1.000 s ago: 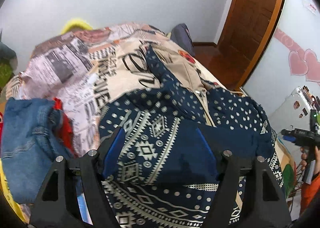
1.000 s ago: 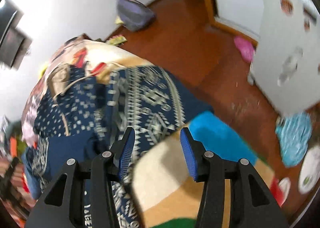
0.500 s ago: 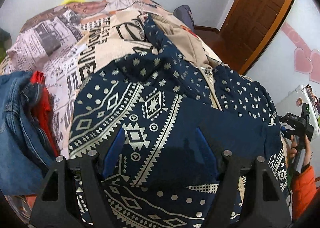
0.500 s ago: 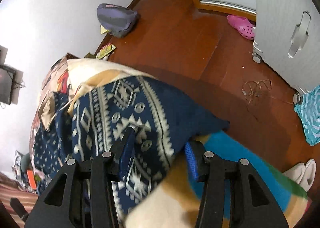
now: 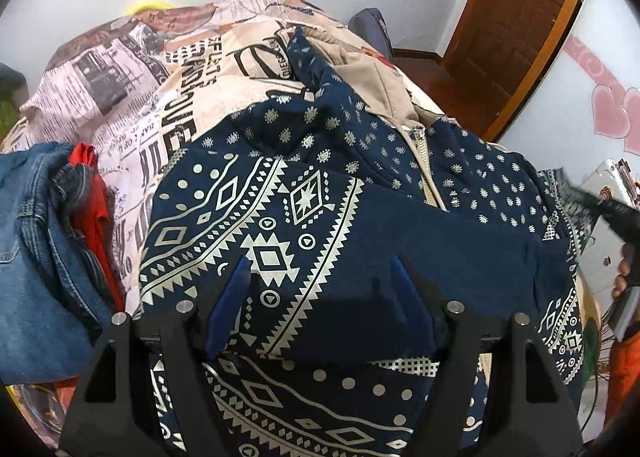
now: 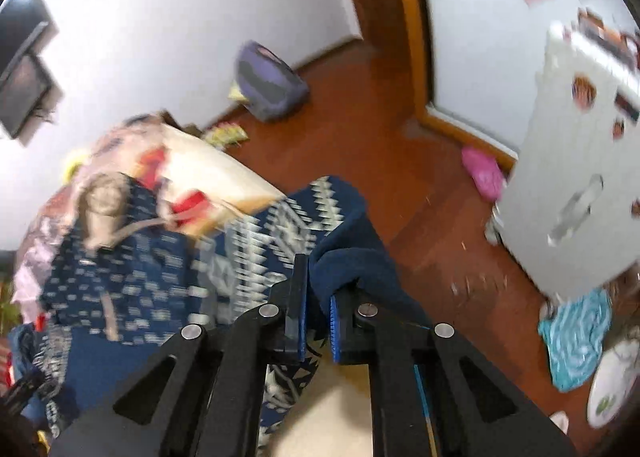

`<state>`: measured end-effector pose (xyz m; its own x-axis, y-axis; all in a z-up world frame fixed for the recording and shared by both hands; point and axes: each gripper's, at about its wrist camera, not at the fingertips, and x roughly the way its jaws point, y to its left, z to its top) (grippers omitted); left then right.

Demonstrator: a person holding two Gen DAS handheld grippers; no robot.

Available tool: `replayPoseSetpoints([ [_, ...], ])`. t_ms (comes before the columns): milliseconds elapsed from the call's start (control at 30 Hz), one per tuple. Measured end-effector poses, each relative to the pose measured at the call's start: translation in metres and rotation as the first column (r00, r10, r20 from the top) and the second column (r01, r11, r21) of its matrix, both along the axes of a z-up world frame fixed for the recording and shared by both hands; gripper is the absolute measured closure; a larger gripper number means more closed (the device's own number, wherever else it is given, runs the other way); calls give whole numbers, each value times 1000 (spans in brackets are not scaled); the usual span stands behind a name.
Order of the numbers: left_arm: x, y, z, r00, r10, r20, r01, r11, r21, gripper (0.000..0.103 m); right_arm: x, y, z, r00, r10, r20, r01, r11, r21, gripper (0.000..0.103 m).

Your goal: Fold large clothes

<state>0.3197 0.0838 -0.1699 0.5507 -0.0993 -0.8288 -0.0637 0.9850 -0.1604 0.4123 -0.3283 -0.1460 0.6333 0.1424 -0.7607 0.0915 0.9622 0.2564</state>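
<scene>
A large navy jacket (image 5: 320, 185) with white geometric print and a tan lining lies spread on the bed. My left gripper (image 5: 320, 281) is open and hovers just above its folded plain-navy part. My right gripper (image 6: 318, 297) is shut on a navy edge of the jacket (image 6: 348, 257) at the bed's side. It holds that edge lifted. The rest of the jacket (image 6: 132, 257) looks blurred in the right wrist view. My right gripper also shows at the right edge of the left wrist view (image 5: 616, 213), blurred.
A newspaper-print bedspread (image 5: 132, 81) covers the bed. Blue jeans (image 5: 36, 257) and a red garment (image 5: 92, 201) lie at its left. A purple bag (image 6: 268, 81), pink slipper (image 6: 482, 173), white fridge (image 6: 576, 177) and turquoise cloth (image 6: 576, 341) stand on the wooden floor.
My right gripper has closed on the jacket's navy edge and lifted it. My left gripper has stayed open over the jacket, drawing back slightly.
</scene>
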Motion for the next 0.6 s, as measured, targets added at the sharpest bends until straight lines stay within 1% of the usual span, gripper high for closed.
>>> replayPoseSetpoints([
  [100,-3,0,6,1000,-1,13,1,1000,-2,31,-16,13,30,995,63,80,-63,998,-4,96],
  [167,-6,1,11,1000,-1,23,1,1000,-5,31,-29,28,47,984,130,125,-129,992,-19,96],
  [267,-10,0,16,999,-1,33,1,1000,-3,31,-40,49,57,968,208,143,-205,978,-40,96],
  [367,-14,-1,19,999,-3,39,3,1000,-5,31,-47,67,54,957,264,120,-265,964,-6,96],
  [533,-20,-1,21,999,-8,42,8,1000,-6,31,-58,85,33,942,330,64,-332,943,32,95],
  [600,-21,-1,20,999,-8,37,9,1000,-6,31,-61,95,22,933,359,29,-360,932,45,95],
])
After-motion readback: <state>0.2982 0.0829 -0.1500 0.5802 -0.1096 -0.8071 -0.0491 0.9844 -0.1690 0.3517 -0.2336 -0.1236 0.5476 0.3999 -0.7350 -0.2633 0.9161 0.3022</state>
